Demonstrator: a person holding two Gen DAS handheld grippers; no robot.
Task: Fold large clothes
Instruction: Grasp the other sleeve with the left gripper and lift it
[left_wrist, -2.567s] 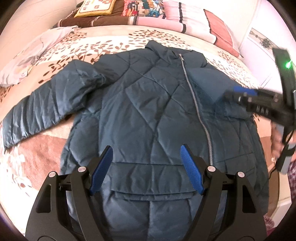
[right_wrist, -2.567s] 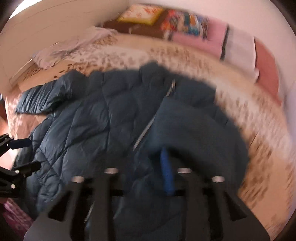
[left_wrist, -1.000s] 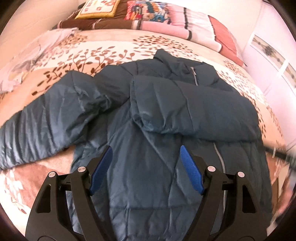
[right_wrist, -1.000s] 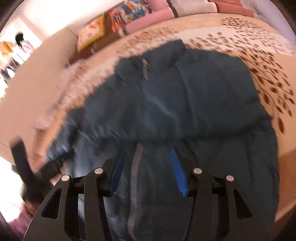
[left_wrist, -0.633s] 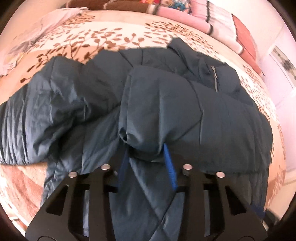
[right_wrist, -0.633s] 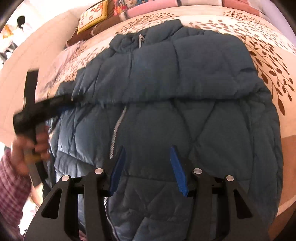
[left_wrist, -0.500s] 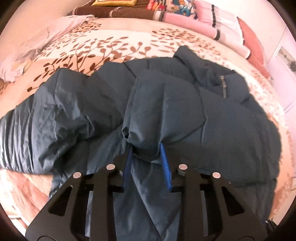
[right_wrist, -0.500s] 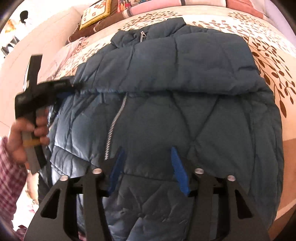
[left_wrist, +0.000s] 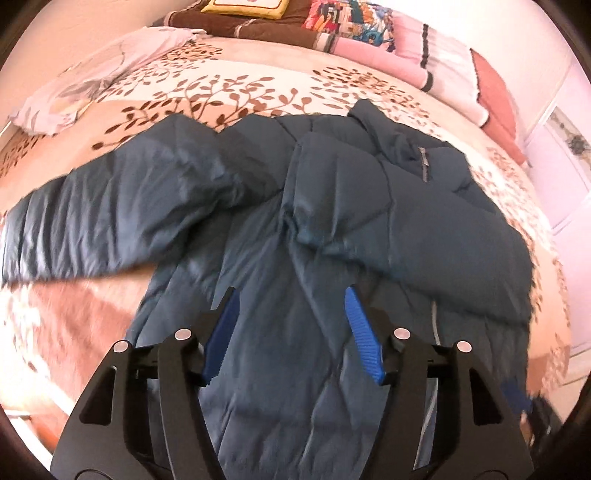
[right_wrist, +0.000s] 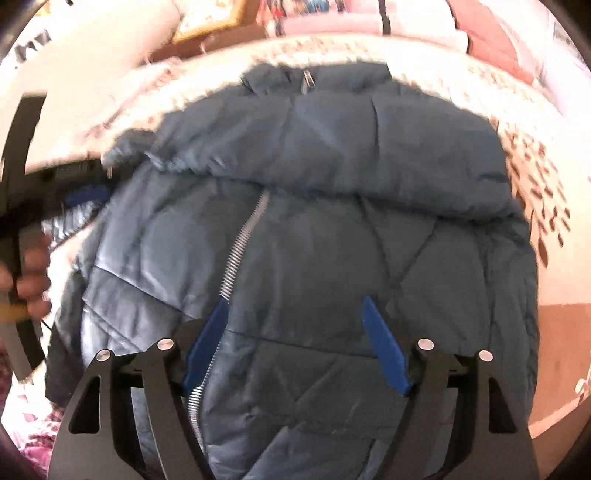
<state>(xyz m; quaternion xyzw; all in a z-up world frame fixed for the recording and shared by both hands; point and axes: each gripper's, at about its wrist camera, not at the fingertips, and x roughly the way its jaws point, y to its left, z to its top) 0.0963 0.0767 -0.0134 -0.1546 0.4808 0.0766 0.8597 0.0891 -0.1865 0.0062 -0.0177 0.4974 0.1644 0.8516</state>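
Observation:
A dark teal quilted jacket (left_wrist: 280, 280) lies front up on the bed, zipper (right_wrist: 240, 247) closed. Its one sleeve (left_wrist: 399, 221) lies folded across the chest, cuff near the middle. The other sleeve (left_wrist: 122, 221) stretches out to the left over the bedspread. My left gripper (left_wrist: 291, 334) is open and empty, hovering over the jacket's lower body just below the folded cuff. My right gripper (right_wrist: 295, 343) is open and empty over the jacket's lower front, beside the zipper. The left gripper also shows at the left edge of the right wrist view (right_wrist: 85, 192), held by a hand.
The bed has a cream and brown leaf-print cover (left_wrist: 229, 88). Pillows and cushions (left_wrist: 369, 33) line the far edge. A pale crumpled cloth (left_wrist: 92, 85) lies at the far left. A white wall (left_wrist: 561, 122) is at the right.
My left gripper was shut on the folded sleeve's cuff half a second ago; it has opened, let the cuff go and drawn back. The right gripper stays open over the lower front.

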